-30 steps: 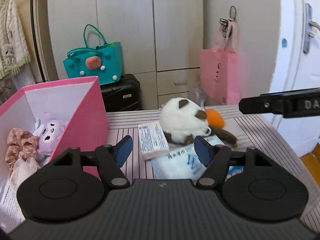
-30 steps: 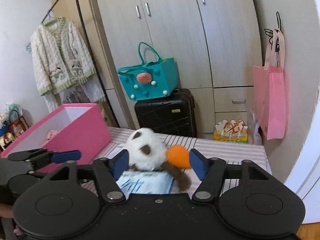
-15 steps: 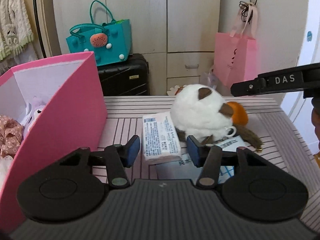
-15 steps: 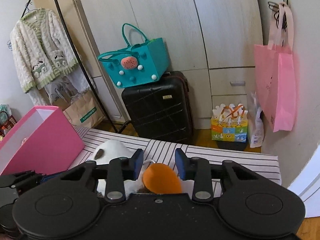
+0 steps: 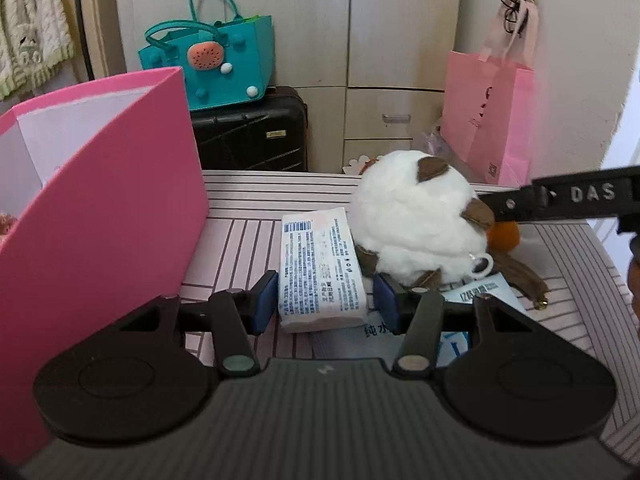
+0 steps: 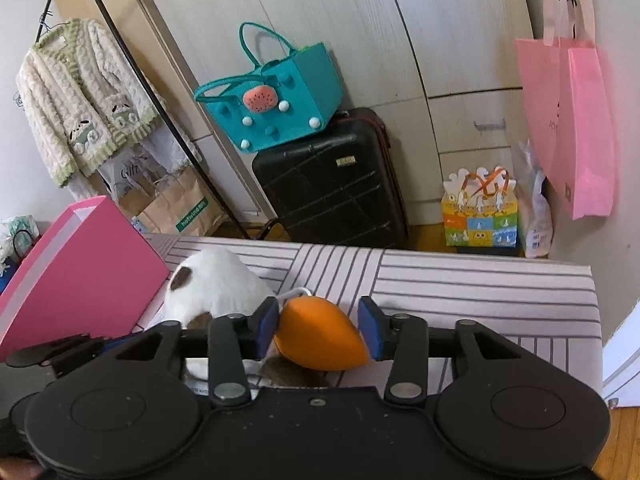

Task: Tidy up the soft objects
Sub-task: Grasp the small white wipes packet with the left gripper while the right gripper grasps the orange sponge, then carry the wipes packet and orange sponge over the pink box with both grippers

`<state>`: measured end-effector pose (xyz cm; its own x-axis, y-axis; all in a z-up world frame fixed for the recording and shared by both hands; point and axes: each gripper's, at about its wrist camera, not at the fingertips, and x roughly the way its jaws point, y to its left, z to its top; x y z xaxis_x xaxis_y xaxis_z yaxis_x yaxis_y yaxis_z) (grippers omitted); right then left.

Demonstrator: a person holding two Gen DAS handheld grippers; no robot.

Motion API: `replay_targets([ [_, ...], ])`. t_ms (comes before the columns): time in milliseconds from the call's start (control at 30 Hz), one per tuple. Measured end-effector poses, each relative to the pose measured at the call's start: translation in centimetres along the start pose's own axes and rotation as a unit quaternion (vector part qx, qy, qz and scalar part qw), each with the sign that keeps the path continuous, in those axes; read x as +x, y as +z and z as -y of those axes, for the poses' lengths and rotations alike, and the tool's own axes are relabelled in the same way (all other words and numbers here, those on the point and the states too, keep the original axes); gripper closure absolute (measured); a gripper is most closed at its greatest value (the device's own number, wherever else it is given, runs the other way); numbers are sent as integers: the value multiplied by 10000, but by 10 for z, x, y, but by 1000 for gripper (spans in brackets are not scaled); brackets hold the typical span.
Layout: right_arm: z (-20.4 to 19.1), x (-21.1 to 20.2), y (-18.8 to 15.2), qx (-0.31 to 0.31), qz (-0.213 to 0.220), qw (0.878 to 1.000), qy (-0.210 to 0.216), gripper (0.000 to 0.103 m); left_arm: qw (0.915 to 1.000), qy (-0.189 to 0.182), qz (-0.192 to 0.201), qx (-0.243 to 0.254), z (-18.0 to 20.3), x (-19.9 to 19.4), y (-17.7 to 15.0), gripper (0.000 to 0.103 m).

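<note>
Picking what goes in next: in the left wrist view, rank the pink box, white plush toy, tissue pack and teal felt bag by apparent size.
1. pink box, nearest the camera, which inflates it
2. white plush toy
3. teal felt bag and tissue pack: look alike; the bag stands farther back, so unranked.

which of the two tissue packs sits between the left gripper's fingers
The white tissue pack with the barcode, lying on top; the blue-printed pack lies beneath it and the plush toy.

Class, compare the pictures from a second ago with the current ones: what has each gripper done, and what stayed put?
The left gripper moved in and narrowed around the tissue pack. The right gripper came down around the plush's orange beak; its jaws are opening. The pink box and plush toy stayed put.
</note>
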<state>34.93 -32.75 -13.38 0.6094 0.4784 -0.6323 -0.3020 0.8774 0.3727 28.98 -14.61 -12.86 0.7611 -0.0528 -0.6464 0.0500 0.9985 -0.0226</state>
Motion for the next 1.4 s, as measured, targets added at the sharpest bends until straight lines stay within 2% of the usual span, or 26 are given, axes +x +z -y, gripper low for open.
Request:
replay_targets([
  [167, 4, 4, -3, 36, -86, 9999, 85, 47, 9997, 184, 153, 99, 6, 1, -5, 52],
  [200, 4, 3, -3, 44, -95, 9999, 105, 50, 9997, 177, 144, 61, 4, 2, -4, 54],
  [233, 5, 2, -4, 65, -108, 9997, 189, 54, 9997, 198, 155, 49, 3, 2, -4, 62],
  [367, 5, -1, -6, 138, -61, 9996, 233, 57, 9996, 194, 193, -15, -1, -2, -4, 63],
  [500, 4, -8, -8, 138, 40, 9998, 120, 57, 9984, 374, 423, 13, 0, -11, -7, 63],
  [600, 6, -17, -9, 189, 145, 9997, 108, 57, 9981, 357, 492, -50, -1, -18, -7, 63],
  [833, 4, -40, -13, 154, 391, 9991, -80, 57, 9975, 125, 693, 34, -3, -41, -14, 63],
  [933, -13, -51, -21, -368, 383, 9976, -438, 57, 9976, 47, 696, 15, -6, -52, -18, 63],
  [1033, -24, -63, -30, -555, 439, 9964, -461, 57, 9972, -101, 734, -3, -9, -63, -20, 63],
  [1233, -35, -88, -46, -547, 517, 9959, -499, 57, 9940, -713, 808, 172, -12, -93, -26, 63],
  [1400, -52, -98, -65, -778, 305, 9946, -623, 57, 9921, -1134, 526, 127, -19, -114, -31, 63],
])
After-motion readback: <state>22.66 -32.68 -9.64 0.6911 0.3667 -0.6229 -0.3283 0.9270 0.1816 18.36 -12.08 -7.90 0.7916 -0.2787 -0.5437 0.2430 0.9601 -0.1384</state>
